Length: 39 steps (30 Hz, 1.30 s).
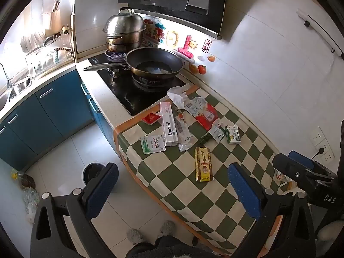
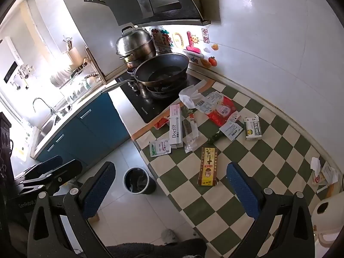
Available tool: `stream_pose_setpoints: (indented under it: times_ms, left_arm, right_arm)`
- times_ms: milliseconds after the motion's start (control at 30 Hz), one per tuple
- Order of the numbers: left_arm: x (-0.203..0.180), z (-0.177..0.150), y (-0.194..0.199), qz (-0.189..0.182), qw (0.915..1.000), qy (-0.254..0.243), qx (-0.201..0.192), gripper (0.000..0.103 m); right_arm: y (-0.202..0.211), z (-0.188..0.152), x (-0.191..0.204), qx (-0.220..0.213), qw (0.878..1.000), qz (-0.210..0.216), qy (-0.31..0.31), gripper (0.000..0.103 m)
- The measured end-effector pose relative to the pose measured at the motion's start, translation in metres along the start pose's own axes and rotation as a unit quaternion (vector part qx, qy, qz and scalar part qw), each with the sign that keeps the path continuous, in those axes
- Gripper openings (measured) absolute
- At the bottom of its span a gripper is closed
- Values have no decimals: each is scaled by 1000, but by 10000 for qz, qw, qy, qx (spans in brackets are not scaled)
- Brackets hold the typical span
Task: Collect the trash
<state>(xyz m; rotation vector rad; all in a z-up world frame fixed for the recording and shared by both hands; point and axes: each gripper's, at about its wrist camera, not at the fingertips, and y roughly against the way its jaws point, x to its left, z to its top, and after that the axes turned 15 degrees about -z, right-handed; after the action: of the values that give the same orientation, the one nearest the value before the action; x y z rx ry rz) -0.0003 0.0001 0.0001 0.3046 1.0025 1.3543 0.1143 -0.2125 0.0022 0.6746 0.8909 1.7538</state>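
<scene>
Trash lies on a green-and-cream checkered counter (image 1: 215,195): a yellow box (image 1: 203,164) nearest me, a white "Doctor" box (image 1: 169,124), a green-white sachet (image 1: 152,144), clear wrappers (image 1: 183,132), a red packet (image 1: 206,115), a green-white small box (image 1: 232,134) and crumpled tissue (image 1: 177,96). A dark bin (image 2: 138,180) stands on the floor beside the counter. My left gripper (image 1: 172,189) is open and empty, above the counter's near edge. My right gripper (image 2: 172,191) is open and empty, just short of the yellow box (image 2: 208,166).
A black stove (image 1: 133,90) with a wok (image 1: 153,63) and a steel steamer pot (image 1: 123,32) lies behind the trash. Blue cabinets (image 1: 53,109) and a sink (image 2: 51,120) stand to the left. More paper scraps (image 2: 322,172) and a white appliance (image 2: 329,212) sit at the right.
</scene>
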Motion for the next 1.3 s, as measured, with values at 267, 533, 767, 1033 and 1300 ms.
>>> stream_pose_setpoints:
  times_ms: [267,533,767,1033,1300]
  left_arm:
    - [0,7,9,34,10000,-39,-20,103]
    - [-2,4,4,-24,10000,-19,-6,103]
    - [-4,4,4,-131,9999,9,24,103]
    - [-5,6,5,-130,9999,6,27,103]
    - [-5,8,5,-138,9999,9,28,103]
  right_arm:
    - [0,0,0,9,10000,9,-16,103]
    - [0,18,-1,10,10000,51,-27,103]
    - [0,18,-2,31,9999,94,-44,103]
    - [1,14,-2,40,9999,120,-55,103]
    - [1,10,-3,42,9999,130,-65,103]
